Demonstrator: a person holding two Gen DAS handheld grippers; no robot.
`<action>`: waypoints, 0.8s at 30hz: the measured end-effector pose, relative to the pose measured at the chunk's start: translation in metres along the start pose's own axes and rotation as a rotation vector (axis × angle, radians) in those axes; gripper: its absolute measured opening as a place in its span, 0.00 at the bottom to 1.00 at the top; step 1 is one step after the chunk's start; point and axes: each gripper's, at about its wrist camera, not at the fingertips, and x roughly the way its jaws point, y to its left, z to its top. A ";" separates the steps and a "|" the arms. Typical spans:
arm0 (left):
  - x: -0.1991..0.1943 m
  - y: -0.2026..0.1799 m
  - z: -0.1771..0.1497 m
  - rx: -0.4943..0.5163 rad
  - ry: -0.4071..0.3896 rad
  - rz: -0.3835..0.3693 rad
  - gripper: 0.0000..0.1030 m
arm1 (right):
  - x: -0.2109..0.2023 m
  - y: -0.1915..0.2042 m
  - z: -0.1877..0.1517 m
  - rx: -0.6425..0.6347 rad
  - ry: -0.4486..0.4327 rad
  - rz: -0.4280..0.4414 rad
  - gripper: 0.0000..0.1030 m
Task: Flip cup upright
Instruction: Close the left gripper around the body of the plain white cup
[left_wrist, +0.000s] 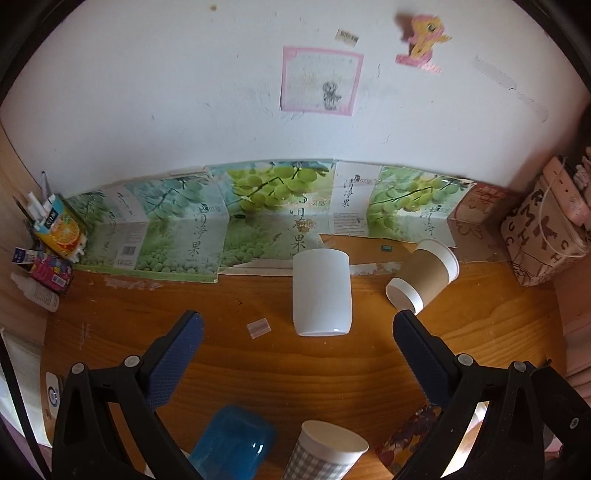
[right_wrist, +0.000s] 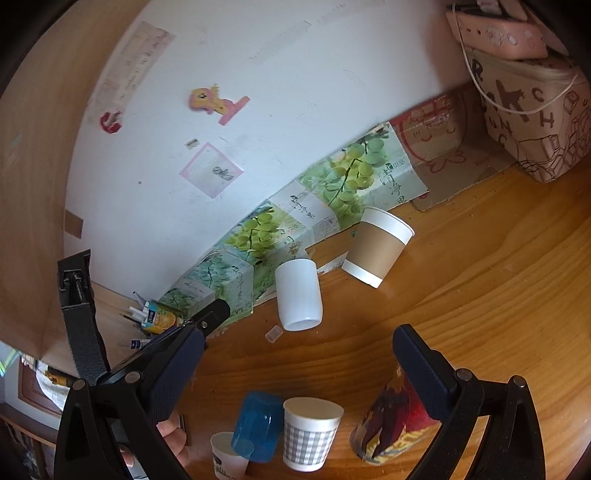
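Note:
A white cup stands on the wooden table, seemingly mouth down; it also shows in the right wrist view. A brown-sleeved paper cup lies tipped on its side to its right, also in the right wrist view. Near the front stand a blue plastic cup, a grey checked paper cup and a red patterned cup, all bottom up. My left gripper is open and empty, just short of the white cup. My right gripper is open and empty above the front cups.
Grape-printed cardboard lines the wall at the back. A carton of pens stands back left. A patterned box stands back right. A small clear plastic piece lies left of the white cup.

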 end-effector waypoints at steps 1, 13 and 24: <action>0.007 0.000 0.003 -0.013 0.019 -0.006 0.99 | 0.004 -0.002 0.002 0.005 0.007 0.000 1.00; 0.070 -0.007 0.025 -0.045 0.116 -0.024 0.99 | 0.049 -0.033 0.018 0.090 0.093 -0.004 1.00; 0.118 -0.002 0.027 -0.118 0.236 -0.074 0.93 | 0.068 -0.041 0.019 0.116 0.137 -0.006 1.00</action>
